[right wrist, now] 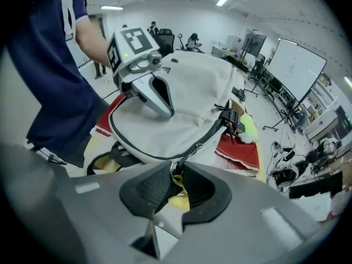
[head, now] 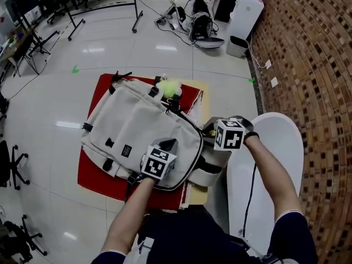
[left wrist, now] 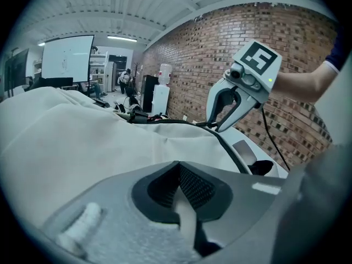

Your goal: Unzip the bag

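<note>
Two grippers meet at the near right end of a pale bag (head: 137,125), which lies flat on a red mat (head: 93,175) over a yellow board (head: 196,86) on the floor. From the head camera the marker cubes cover both sets of jaws, and the person's arms cut off the mat's near edge; only the gripper views show the grips. The left gripper (left wrist: 180,172) is clamped fully closed on a pale strip (left wrist: 184,216) of the bag, with most of that strip lost below the pads. The right gripper (right wrist: 177,172) points steeply down, its jaws partway together and pinching the zipper pull (right wrist: 176,167); something yellow shows through the gap behind it, too blurred to name. Whether the dark zipper (right wrist: 206,136) is parted anywhere along its run cannot be made out. The bag's rounded end reaches the mat's right edge, just beside a white round table (head: 275,147) that closes off that side, with a brick wall (head: 308,65) beyond it. Bare floor (head: 49,92) lies open to the left and far side. A green toy (head: 170,87) sits at the bag's far edge. The bag's long axis runs from far left to near right, with the zipper curving round the end nearest the person.
</note>
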The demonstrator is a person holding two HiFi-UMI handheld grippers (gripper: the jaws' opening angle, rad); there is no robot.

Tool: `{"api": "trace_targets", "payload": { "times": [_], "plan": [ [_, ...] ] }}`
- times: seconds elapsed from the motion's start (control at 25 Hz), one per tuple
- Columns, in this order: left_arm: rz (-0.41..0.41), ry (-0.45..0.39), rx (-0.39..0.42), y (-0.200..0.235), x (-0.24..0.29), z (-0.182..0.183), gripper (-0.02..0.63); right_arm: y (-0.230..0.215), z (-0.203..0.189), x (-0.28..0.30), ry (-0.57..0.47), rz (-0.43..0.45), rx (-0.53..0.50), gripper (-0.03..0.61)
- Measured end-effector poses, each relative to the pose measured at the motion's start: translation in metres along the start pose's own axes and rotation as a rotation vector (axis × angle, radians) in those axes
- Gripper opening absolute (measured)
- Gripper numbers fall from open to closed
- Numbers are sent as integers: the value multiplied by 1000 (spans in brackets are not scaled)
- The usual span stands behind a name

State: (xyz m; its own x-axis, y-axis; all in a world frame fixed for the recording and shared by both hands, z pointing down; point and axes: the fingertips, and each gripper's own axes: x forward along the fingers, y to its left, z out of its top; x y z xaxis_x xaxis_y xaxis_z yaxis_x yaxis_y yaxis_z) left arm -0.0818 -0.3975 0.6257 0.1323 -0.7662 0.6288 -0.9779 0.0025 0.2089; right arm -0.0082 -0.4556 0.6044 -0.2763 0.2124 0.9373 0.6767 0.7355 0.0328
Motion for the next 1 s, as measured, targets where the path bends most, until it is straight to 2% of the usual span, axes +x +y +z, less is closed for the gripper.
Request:
{"api": "trace_targets", "payload": {
  "times": [0.12,0.28,0.52,0.72,0.76,0.8,0.84,1.0],
  "plan": [
    [-30,-5,-3,1,-1,-3,3,22,-2,0,48,-7,20,74],
    [-70,-14,16,-3,0,0,2,41,0,-7,48,-51,123,74],
    [-123,0,41,-12,-1,-6,2,66,7,-5,54,-106,207,72],
    [-225,-63,-11,-37,-6,21,4,67,10,-7,30,-174,266,72],
    [-240,-80,-17,-41,-5,29,47,66,10,-7,27,-181,273,72],
    [-252,-92,0,-44,-4,37,107,65,11,-7,23,-187,278,72],
    [-258,-93,48,-48,-2,44,107,64,11,-7,20,-193,281,72],
    [-251,-53,386,-55,10,60,115,63,8,-9,-4,-197,302,72]
  ]
}}
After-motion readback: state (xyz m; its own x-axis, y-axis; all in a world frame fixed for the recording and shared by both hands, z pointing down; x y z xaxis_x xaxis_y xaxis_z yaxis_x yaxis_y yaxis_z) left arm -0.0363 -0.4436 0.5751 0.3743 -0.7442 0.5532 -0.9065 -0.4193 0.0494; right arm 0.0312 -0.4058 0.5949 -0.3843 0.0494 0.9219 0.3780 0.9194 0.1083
